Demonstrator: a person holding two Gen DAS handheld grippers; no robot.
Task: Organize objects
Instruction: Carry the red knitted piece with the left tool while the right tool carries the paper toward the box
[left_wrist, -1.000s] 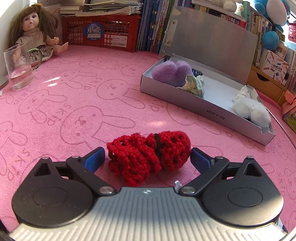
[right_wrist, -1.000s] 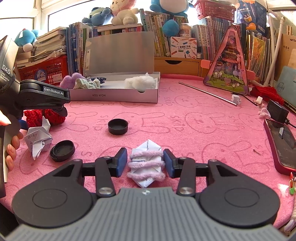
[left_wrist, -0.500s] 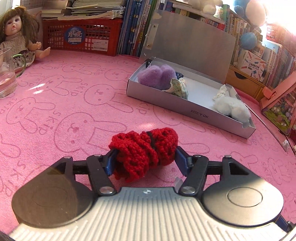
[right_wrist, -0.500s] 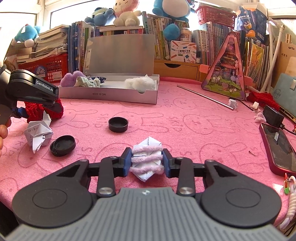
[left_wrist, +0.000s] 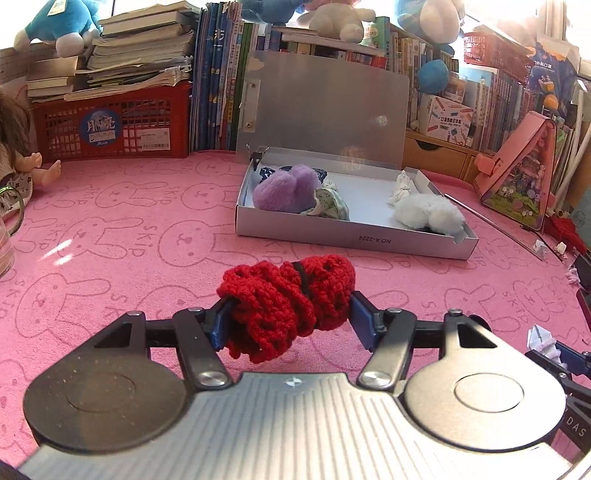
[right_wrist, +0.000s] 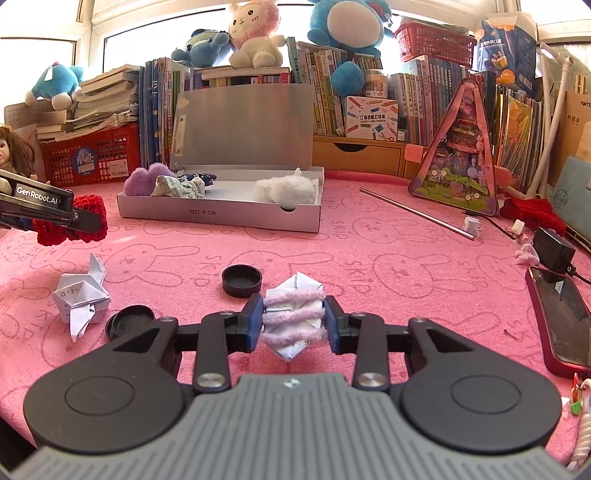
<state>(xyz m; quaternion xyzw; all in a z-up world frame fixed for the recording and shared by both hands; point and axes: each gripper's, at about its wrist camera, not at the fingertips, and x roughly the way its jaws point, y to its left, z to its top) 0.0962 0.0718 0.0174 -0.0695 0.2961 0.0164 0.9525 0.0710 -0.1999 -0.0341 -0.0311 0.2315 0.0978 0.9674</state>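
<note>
Left tongs (left_wrist: 288, 314) clenched on red knit bundle (left_wrist: 288, 299), pads at both ends, bundle squashed and looks lifted clear of the pink tabletop (left_wrist: 110, 236); soft, light yarn, sags below the pads, mid-body squeeze suits it, unlikely to break. Open box (left_wrist: 354, 240) ahead holds purple plush (left_wrist: 286, 188) and white plush (left_wrist: 424, 214), bare floor between them. Right view: right tongs (right_wrist: 293, 323) clenched on folded paper piece (right_wrist: 295, 317) wrapped in pink fuzzy cord, low over the tabletop; light, crushable, grip on flat sides, gentle pressure judged best. Two black caps (right_wrist: 242, 280) and paper bunny (right_wrist: 83, 295) lie nearby.
</note>
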